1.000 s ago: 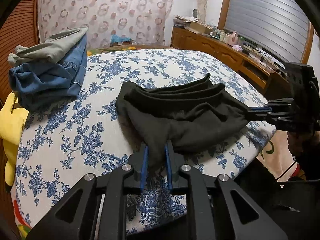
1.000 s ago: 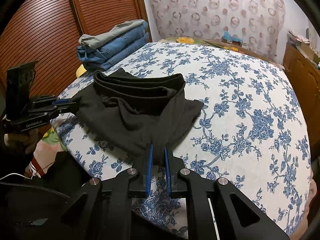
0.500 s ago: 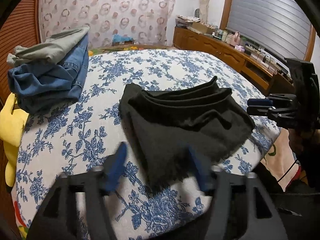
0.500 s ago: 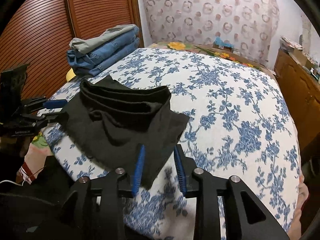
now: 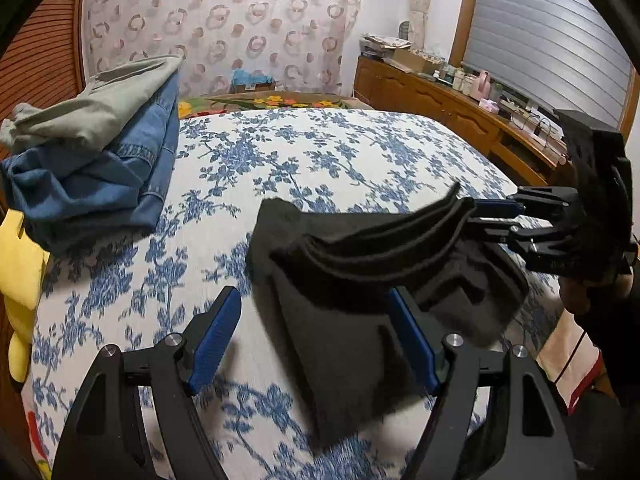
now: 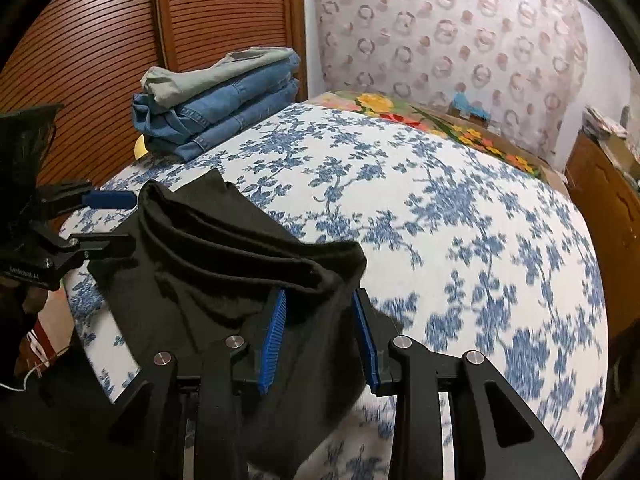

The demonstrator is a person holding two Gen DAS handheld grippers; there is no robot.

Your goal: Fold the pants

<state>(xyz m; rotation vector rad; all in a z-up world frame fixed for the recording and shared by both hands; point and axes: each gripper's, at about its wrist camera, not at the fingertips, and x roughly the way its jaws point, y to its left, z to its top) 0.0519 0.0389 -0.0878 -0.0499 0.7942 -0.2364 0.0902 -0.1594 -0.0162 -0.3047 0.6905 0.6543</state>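
Pants (image 5: 360, 280), black and folded into a bundle, lie near the edge of the bed (image 5: 320, 152). Left gripper (image 5: 316, 336) fingers stand wide apart around one end, gripping nothing; right gripper (image 6: 320, 340) fingers also stand apart over the other end. Folded jeans (image 6: 224, 108) sit stacked well apart.
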